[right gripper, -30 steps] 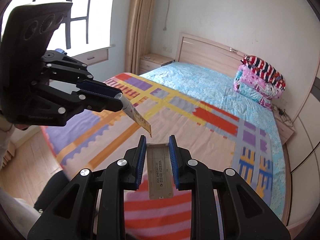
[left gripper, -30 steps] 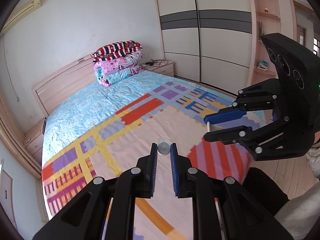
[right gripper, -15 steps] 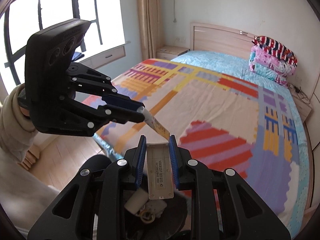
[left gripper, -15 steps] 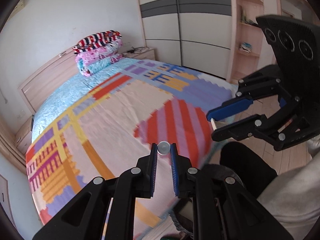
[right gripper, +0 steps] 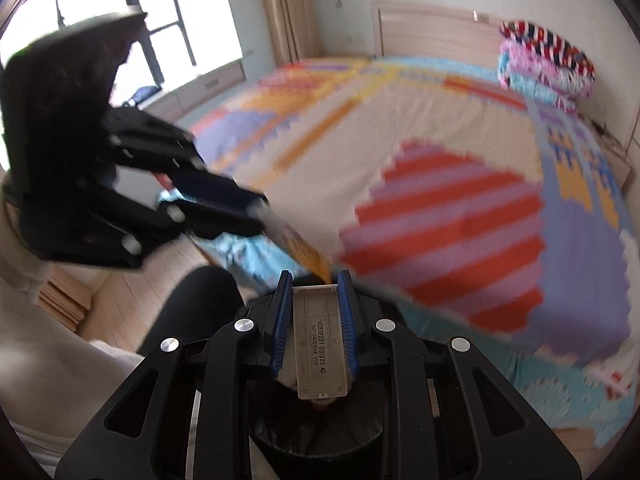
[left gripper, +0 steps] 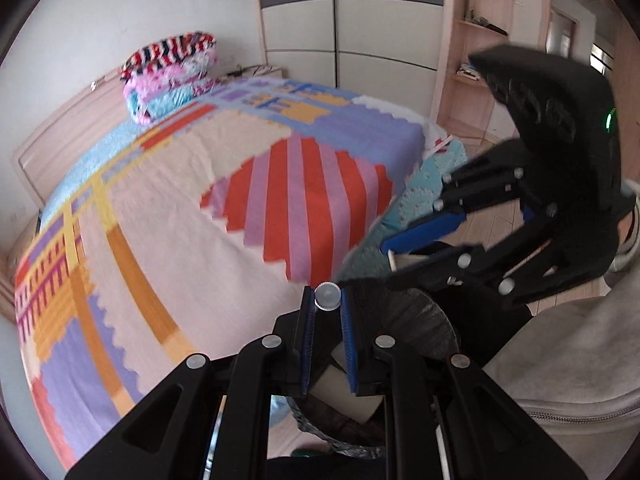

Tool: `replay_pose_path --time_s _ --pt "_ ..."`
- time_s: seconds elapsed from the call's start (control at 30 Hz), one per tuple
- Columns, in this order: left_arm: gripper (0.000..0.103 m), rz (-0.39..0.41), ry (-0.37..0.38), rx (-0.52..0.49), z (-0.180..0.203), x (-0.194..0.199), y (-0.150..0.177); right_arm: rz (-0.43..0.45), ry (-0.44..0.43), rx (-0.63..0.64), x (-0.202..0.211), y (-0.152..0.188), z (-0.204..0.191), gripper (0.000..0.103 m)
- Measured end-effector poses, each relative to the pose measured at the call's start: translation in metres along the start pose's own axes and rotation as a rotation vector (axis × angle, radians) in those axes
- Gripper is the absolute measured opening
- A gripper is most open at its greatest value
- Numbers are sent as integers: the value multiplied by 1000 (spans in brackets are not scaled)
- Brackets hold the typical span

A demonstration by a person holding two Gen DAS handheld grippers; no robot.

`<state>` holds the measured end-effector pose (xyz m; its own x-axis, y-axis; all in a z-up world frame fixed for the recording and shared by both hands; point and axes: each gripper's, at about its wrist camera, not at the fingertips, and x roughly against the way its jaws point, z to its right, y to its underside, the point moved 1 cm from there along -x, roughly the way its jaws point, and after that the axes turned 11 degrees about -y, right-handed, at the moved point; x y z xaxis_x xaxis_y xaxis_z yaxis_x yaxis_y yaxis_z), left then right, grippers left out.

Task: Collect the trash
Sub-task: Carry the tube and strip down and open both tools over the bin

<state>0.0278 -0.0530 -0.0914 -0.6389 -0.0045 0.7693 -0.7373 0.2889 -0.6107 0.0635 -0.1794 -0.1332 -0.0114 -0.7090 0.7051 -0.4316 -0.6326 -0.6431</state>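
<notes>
Fingers of left gripper (left gripper: 327, 312) pinch a capped tube (left gripper: 327, 297); right gripper (right gripper: 314, 304) pinches a flat plastic cover (right gripper: 320, 344), long axis along the fingers. Black-lined bin (right gripper: 320, 432) sits directly below both, beside the bed (left gripper: 180, 216); right looks nearer.

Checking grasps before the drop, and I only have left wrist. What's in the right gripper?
Observer: A flat grey cover, printed label facing up, clamped between the right gripper fingers.
Operator: The left one shows me only a white cap end-on.
Observer: It's a tube with a yellow-orange body, sticking out of the left gripper.
Operator: Is the cover over the bin?
Observer: Looks so. The dark bin opens right under the cover's near end.
</notes>
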Motion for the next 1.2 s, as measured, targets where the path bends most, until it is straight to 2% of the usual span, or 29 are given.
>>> replay_pose_path --time_s 0.2,0.4,0.7,0.9,1.2 --pt "13 -79 31 25 11 -21 26 -110 -4 -74 -38 41 14 23" --pt "13 -134 66 70 20 -42 50 -168 12 -81 -59 61 16 23" --pt "13 -230 84 124 40 -79 81 -218 17 -124 -92 80 30 23" --pt "13 -279 104 180 49 -104 99 -225 33 -142 -97 85 37 23" --pt "13 -302 129 233 60 -112 110 -233 44 -148 -103 85 39 27"
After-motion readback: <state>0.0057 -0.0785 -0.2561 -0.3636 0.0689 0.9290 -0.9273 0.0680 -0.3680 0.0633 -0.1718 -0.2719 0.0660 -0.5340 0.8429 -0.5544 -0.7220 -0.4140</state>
